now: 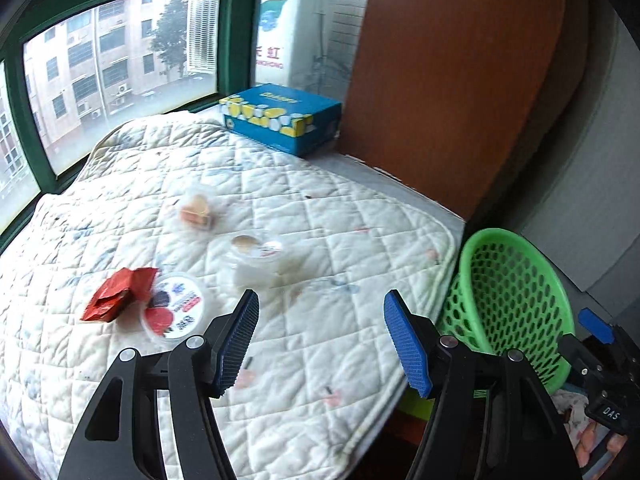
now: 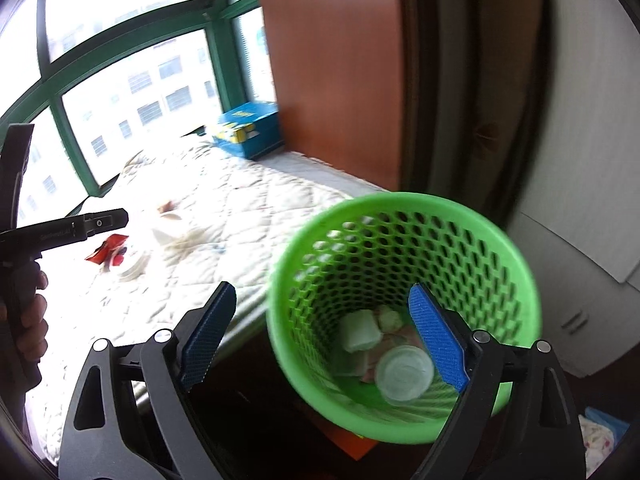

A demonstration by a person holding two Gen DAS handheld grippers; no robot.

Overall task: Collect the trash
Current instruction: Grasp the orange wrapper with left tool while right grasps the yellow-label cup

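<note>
Trash lies on the white quilted pad (image 1: 280,360): a red wrapper (image 1: 118,294), a round printed lid (image 1: 176,310), a white cup (image 1: 256,256) and a clear pack with a brownish item (image 1: 196,210). My left gripper (image 1: 320,340) is open and empty above the pad, near the lid and cup. The green mesh basket (image 2: 400,280) stands right of the pad, also in the left wrist view (image 1: 508,292). It holds a round clear lid (image 2: 404,374) and white pieces (image 2: 360,336). My right gripper (image 2: 320,340) is open and empty over the basket's near rim.
A blue and yellow box (image 1: 280,118) sits at the pad's far end by the green-framed window (image 1: 120,60). A brown wooden panel (image 1: 440,80) stands behind the basket. White cabinets (image 2: 580,240) are at the right. The red wrapper also shows in the right wrist view (image 2: 106,252).
</note>
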